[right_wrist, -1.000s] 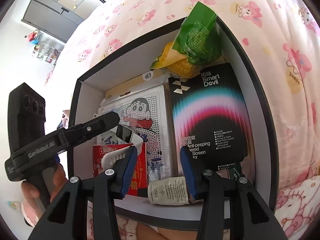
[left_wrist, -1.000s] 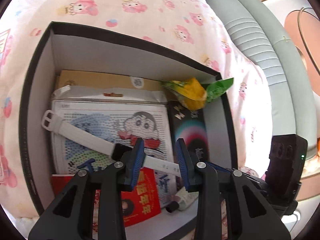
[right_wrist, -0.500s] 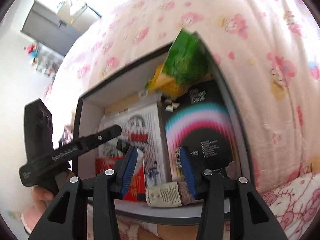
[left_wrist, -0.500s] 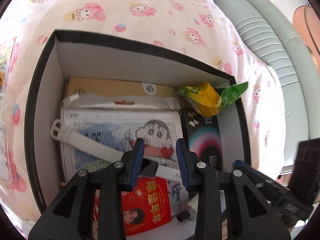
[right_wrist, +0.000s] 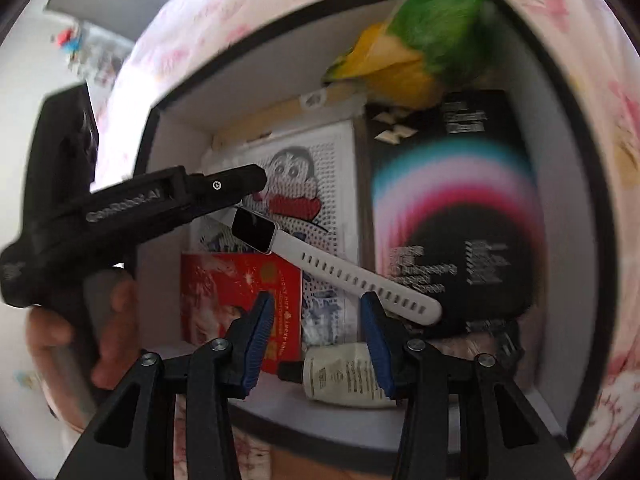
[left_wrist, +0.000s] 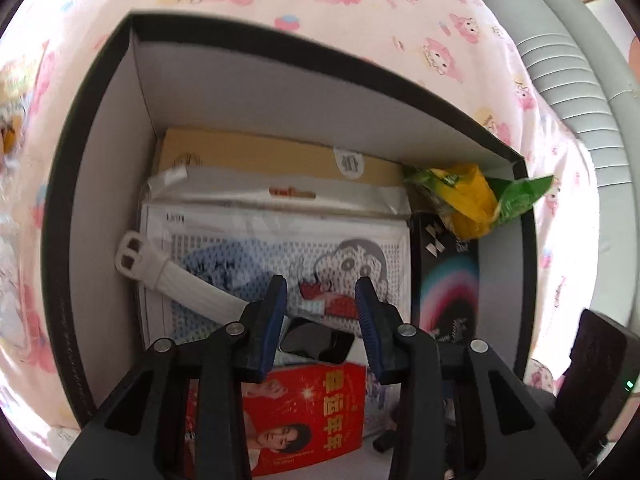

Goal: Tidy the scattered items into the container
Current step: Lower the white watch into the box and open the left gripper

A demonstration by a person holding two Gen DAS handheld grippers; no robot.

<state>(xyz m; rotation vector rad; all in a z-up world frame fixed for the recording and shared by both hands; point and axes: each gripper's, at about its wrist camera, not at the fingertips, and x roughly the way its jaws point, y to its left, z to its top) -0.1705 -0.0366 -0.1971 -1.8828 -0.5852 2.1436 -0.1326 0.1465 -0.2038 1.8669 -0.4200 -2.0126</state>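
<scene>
Nearest the lens, the left gripper [left_wrist: 321,308] hangs over the box [left_wrist: 100,184] with jaws opening, its pads clear of the white watch [left_wrist: 188,280] lying beneath on the cartoon pegboard [left_wrist: 360,248]. Right gripper [right_wrist: 318,322] stands part open, empty. Farther back, a green-yellow snack bag [left_wrist: 476,200] leans in the right corner.

Watch [left_wrist: 224,292] out of left claw [left_wrist: 321,312]

White watch [right_wrist: 320,258] atop packets inside black box [right_wrist: 592,208]
</scene>
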